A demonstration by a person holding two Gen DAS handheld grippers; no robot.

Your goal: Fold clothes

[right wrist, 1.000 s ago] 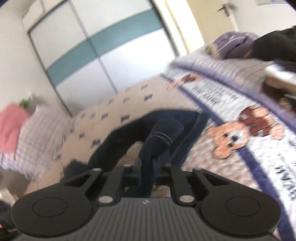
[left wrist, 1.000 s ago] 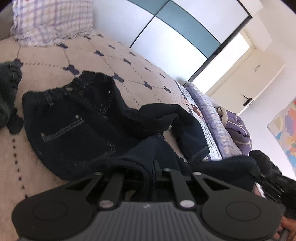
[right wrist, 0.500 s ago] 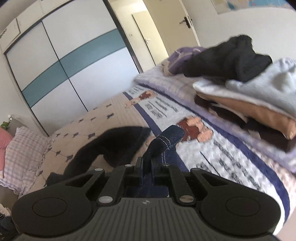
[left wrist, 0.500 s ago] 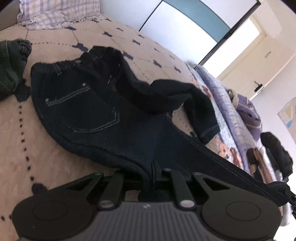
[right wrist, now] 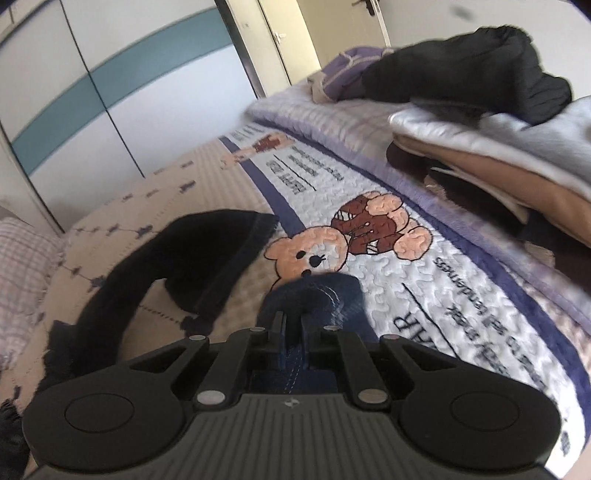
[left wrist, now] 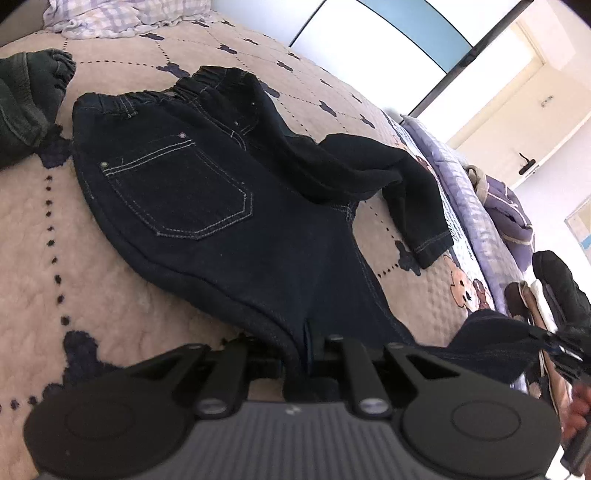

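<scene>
A pair of dark blue jeans [left wrist: 192, 192] lies back pocket up on the beige quilted bed [left wrist: 66, 258], waistband at the far left. My left gripper [left wrist: 304, 345] is shut on the near edge of one leg. That leg runs right to its hem [left wrist: 491, 347], which my right gripper [left wrist: 565, 345] holds at the frame's right edge. In the right wrist view my right gripper [right wrist: 293, 321] is shut on that blue hem [right wrist: 317, 295]. The other leg [right wrist: 192, 266] lies loose and bent on the bed, with its cuff [left wrist: 430, 249] near the bear print.
A dark green garment [left wrist: 26, 107] sits at far left and a checked pillow [left wrist: 122, 14] behind it. Several folded clothes [right wrist: 498, 155] are stacked on the bed's right side, a black garment [right wrist: 465, 74] on top. Sliding wardrobe doors [right wrist: 110, 96] stand beyond.
The held leg has been pulled out straight to the right and lowered toward the bed. My right gripper swung toward the bear print and the clothes stack. The jeans now lie flatter.
</scene>
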